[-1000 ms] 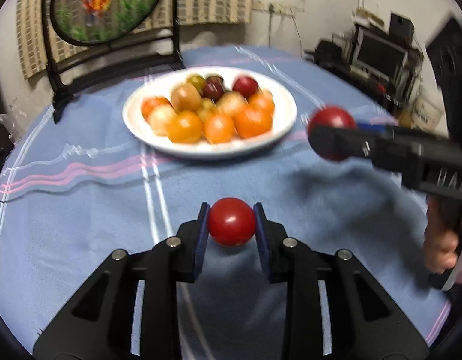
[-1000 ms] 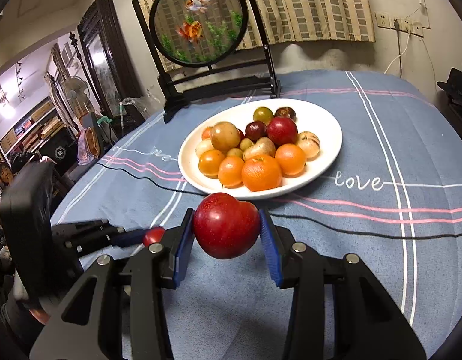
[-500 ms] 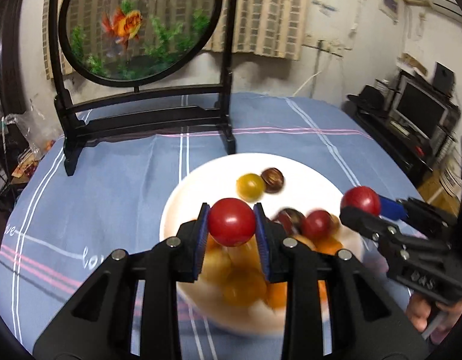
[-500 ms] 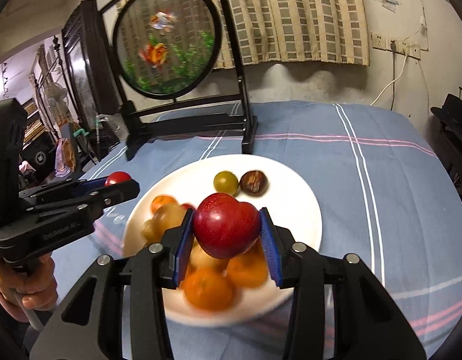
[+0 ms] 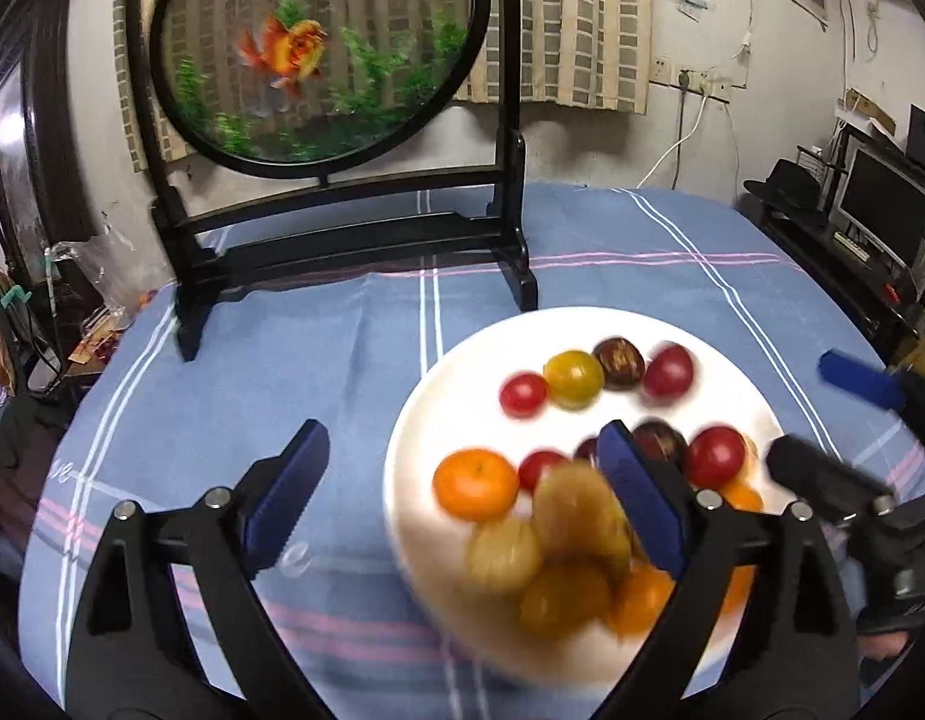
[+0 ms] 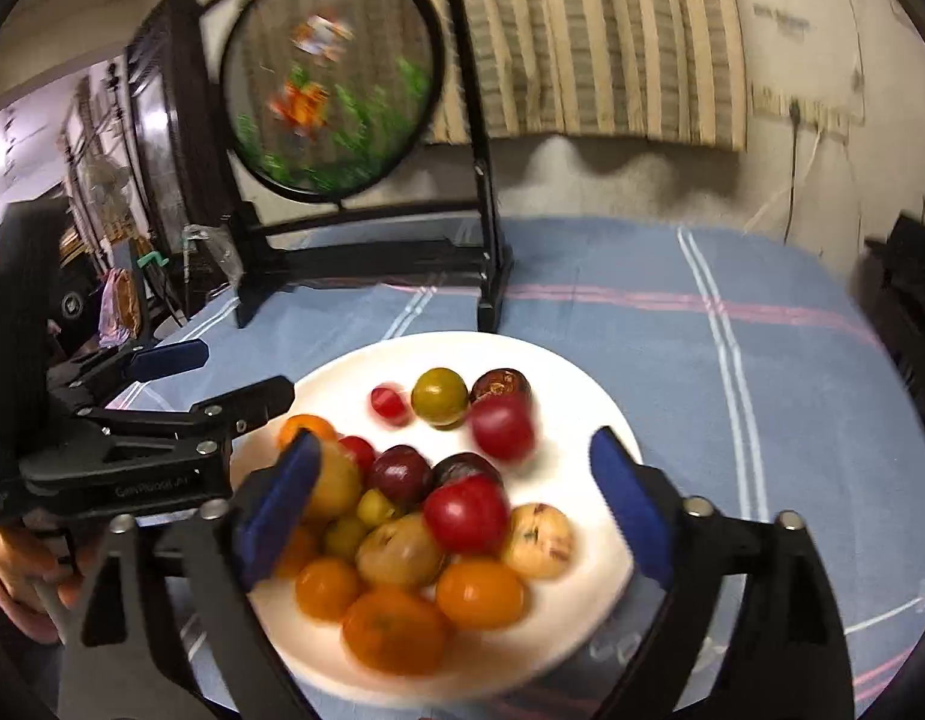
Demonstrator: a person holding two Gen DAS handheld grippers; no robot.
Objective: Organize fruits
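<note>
A white plate [image 5: 456, 414] [image 6: 588, 402] on the blue cloth holds several oranges, tomatoes, plums and yellow fruits. My left gripper [image 5: 462, 498] is open and empty above the plate's near left rim. My right gripper [image 6: 450, 510] is open and empty above the fruit pile. A small red tomato [image 5: 523, 394] [image 6: 388, 401] lies on the plate's far part beside a yellow-green fruit [image 5: 573, 378] [image 6: 439, 395]. A red plum [image 6: 502, 427] [image 5: 668, 369], blurred, sits near a dark fruit [image 6: 500, 384]. The right gripper also shows at the right in the left wrist view [image 5: 846, 420].
A round goldfish screen on a black stand [image 5: 342, 240] [image 6: 366, 252] rises at the table's far side behind the plate. The left gripper [image 6: 162, 396] and a hand [image 6: 18, 570] are at the left. Shelves and a monitor [image 5: 882, 204] stand right of the table.
Both grippers opened over the plate. The small tomato left the left gripper and the red plum left the right one; both now lie on the plate's far part.
</note>
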